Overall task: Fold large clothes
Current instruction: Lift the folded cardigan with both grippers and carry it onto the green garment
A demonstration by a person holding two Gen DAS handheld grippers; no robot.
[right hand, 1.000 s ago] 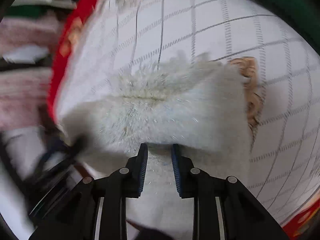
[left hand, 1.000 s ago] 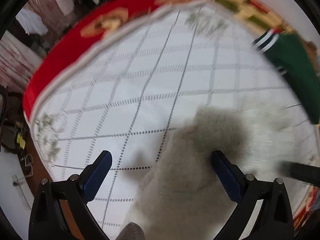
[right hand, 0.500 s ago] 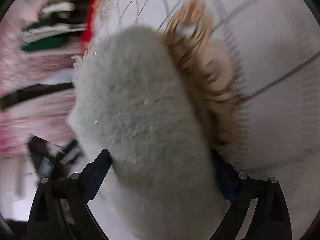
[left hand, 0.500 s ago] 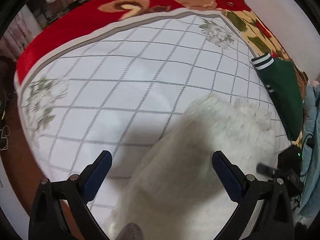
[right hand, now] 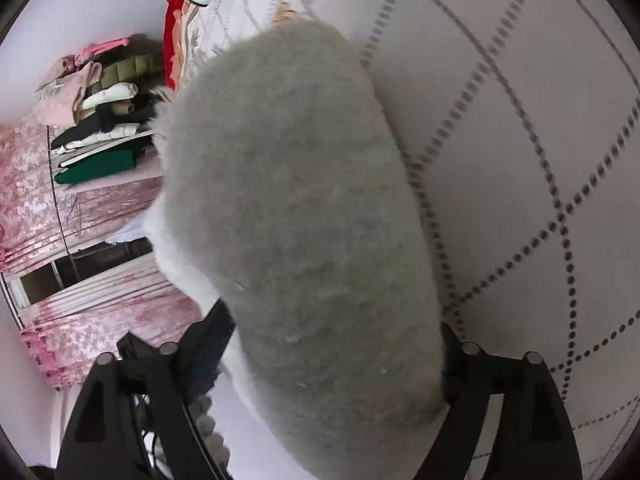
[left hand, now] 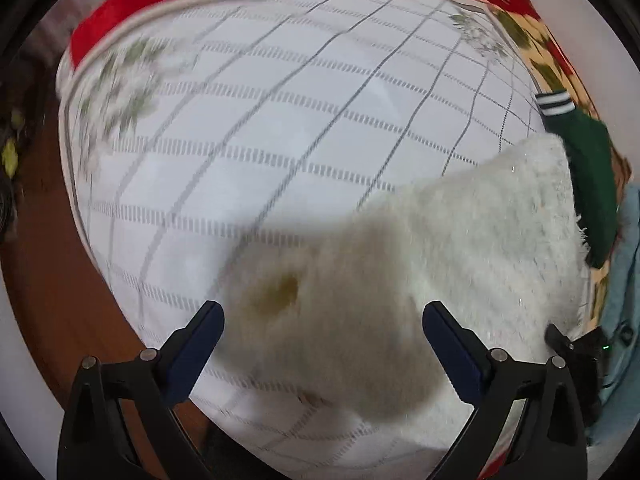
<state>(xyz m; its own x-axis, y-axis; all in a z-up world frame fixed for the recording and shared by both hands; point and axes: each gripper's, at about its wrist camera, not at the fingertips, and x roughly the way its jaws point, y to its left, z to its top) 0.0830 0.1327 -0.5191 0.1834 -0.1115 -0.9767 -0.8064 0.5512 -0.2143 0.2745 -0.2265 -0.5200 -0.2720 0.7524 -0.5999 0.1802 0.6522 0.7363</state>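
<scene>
Fluffy white garment lengthwise toward upper right

Open passage: the bare white checked bedcover spreads unobstructed toward the red blanket edge. Obstacle: the fluffy white garment heaps across the near right side (a fold bulges between the right gripper's wide, closing jaws). Beyond it, a green garment lines the far side. A stacked clothes pile stands beside the bed.
</scene>
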